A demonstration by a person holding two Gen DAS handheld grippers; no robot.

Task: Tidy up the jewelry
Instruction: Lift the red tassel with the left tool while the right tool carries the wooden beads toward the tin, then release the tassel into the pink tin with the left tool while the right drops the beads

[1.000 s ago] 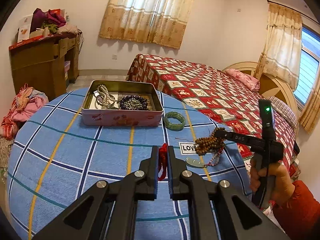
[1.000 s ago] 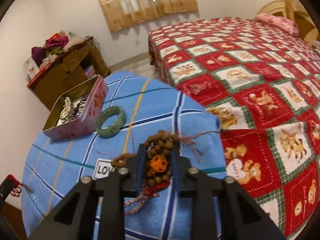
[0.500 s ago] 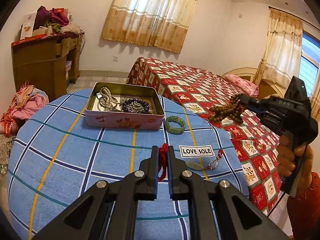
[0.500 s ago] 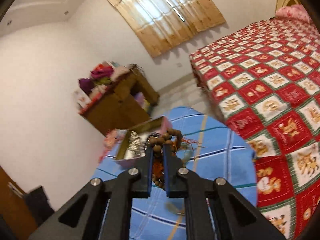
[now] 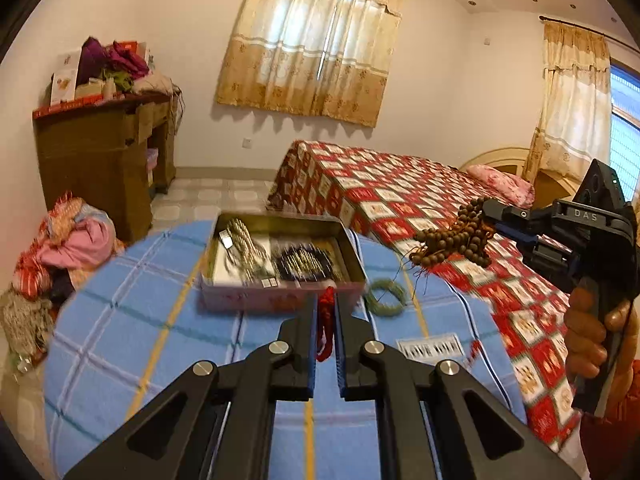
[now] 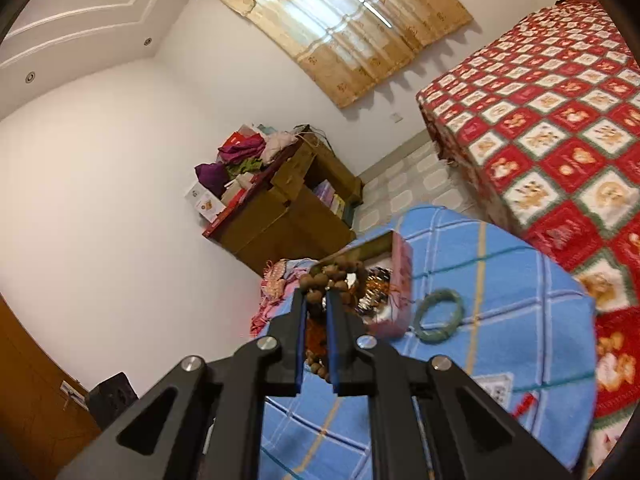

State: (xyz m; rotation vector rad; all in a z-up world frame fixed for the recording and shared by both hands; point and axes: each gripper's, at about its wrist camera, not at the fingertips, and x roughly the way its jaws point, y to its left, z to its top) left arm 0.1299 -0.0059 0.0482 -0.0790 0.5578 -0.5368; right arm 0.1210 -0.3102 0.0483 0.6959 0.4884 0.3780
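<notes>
Both hand-held grippers carry jewelry above a table covered with a blue checked cloth point(image 5: 132, 332). The right gripper point(image 6: 316, 300), its jaws pinched narrow on a bunched strand of brown wooden prayer beads point(image 5: 456, 238), has risen from the cloth, where one second earlier it was closing on the strand beside the white label. The beads now hang in the air to the right of the open rectangular pink-sided metal tin point(image 5: 280, 300), level with or above its rim; in the right wrist view they lie in line with the tin's opening. The left gripper point(image 5: 326, 312), jaws likewise drawn close, holds a red knotted cord ornament point(image 5: 325, 332) as it did a second earlier, and has advanced toward the tin's near wall.

The tin already holds a pale pearl-like strand point(image 5: 240, 240) and a dark beaded bracelet point(image 5: 308, 262). A green jade-like bangle point(image 5: 386, 298) lies on the cloth just beside the tin's right corner, untouched.

Judgement: the pick-up of the wooden beads is complete and the carry toward the tin is under way; release into the tin is the likely next step. The bangle and a small red-corded item near the white label point(image 5: 430, 346) remain to be sorted.
</notes>
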